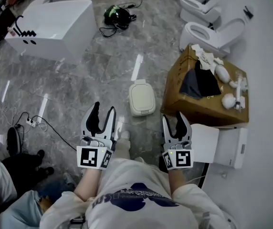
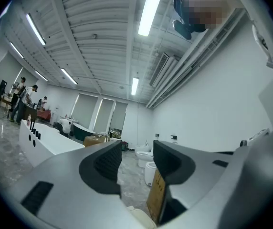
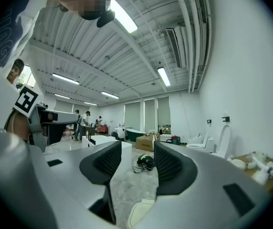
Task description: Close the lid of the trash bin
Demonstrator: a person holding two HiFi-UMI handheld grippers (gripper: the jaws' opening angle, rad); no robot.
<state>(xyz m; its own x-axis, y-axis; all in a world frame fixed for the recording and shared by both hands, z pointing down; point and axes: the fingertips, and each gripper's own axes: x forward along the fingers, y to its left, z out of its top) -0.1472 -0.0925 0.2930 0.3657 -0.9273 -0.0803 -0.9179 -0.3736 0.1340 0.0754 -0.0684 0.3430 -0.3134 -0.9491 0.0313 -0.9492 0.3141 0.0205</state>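
Observation:
A small cream trash bin stands on the grey marble floor, and its lid lies flat on top. Both grippers are held level above the floor, short of the bin and apart from it. My left gripper is to the bin's lower left, open, with nothing between its jaws. My right gripper is to the bin's lower right, also open and empty. In the left gripper view the gripper looks across the room. In the right gripper view the bin's top shows just below the gripper.
Right of the bin stands a cardboard box with a black cloth and white items on it. A white box sits by my right gripper. Toilets line the far right, a white bathtub unit the far left. A black helmet with cables lies beyond.

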